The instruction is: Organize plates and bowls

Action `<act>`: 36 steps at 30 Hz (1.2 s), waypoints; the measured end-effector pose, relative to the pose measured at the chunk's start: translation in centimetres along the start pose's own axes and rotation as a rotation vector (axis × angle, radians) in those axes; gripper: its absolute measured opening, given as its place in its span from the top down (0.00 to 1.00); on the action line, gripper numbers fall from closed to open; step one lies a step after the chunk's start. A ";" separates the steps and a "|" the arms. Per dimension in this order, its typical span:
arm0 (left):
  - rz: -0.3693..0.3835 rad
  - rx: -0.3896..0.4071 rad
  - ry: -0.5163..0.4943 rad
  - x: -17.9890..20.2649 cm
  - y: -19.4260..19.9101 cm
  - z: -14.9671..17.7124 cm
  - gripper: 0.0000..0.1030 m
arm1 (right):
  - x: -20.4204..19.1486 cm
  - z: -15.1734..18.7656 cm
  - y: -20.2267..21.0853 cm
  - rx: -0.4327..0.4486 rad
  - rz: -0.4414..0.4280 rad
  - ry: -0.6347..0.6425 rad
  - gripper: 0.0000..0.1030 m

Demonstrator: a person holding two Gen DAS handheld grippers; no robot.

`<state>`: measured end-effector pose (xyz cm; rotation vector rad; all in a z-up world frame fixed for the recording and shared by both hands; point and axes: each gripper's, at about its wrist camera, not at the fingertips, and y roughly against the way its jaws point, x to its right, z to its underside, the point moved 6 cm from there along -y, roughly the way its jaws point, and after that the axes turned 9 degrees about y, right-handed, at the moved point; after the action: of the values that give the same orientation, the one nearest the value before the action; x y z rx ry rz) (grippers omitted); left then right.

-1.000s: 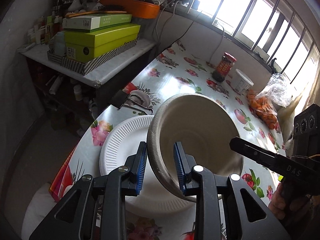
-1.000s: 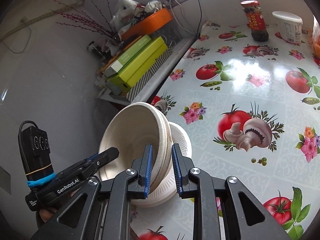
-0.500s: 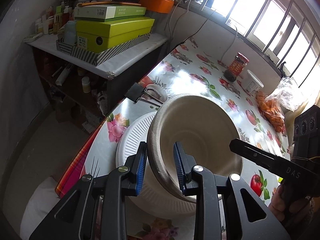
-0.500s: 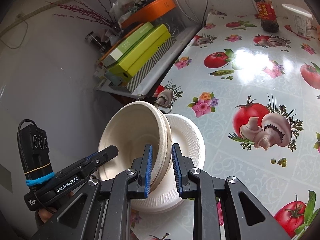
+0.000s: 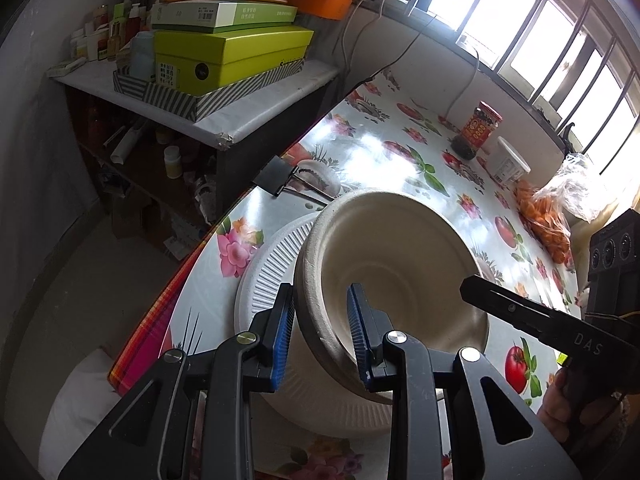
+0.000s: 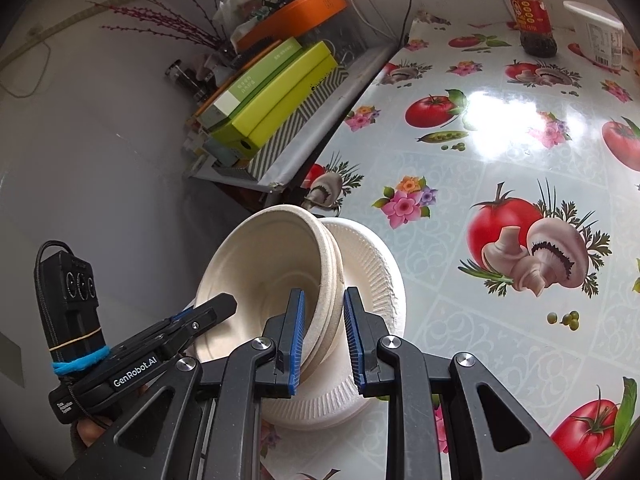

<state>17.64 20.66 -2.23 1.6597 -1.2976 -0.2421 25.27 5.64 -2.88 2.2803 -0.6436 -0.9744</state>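
At lower centre, both grippers [image 5: 320, 332] [image 6: 323, 340] are clamping the bowls [image 6: 272, 280] above the plate [image 6: 380, 276]. Next, I judge, is lowering, then releasing.

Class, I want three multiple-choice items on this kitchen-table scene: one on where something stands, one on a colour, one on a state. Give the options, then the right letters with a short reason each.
1. Where does the beige bowl sit relative to the white ridged plate?
A. Over the plate, tilted
B. Far across the table, by the jar
C. On the side shelf

2. What colour is the lid of the jar at the far side of the table?
A. Blue
B. Red
C. Green

3. What is the left tool doing?
A. Lying flat on the table
B. Standing wide open, clear of everything
C. Gripping the bowl's rim

Answers:
1 A, the bowl leans above the plate in both views.
2 B, the lid is red.
3 C, its blue pads sit either side of the rim; the right tool grips the opposite rim.
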 end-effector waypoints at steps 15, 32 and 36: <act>0.025 0.023 -0.004 0.0 0.7 -0.1 0.56 | -0.1 0.1 0.7 0.022 0.017 0.024 0.55; 0.043 0.067 0.038 -2.2 2.7 0.0 0.55 | 1.8 0.4 3.1 0.087 0.019 -0.028 0.55; 0.041 0.068 0.045 -2.6 2.8 0.1 0.55 | 2.3 0.6 3.3 0.089 0.025 -0.039 0.55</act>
<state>14.71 22.91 -1.14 1.6841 -1.3172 -0.1370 25.57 1.64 -2.18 2.3294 -0.7441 -0.9991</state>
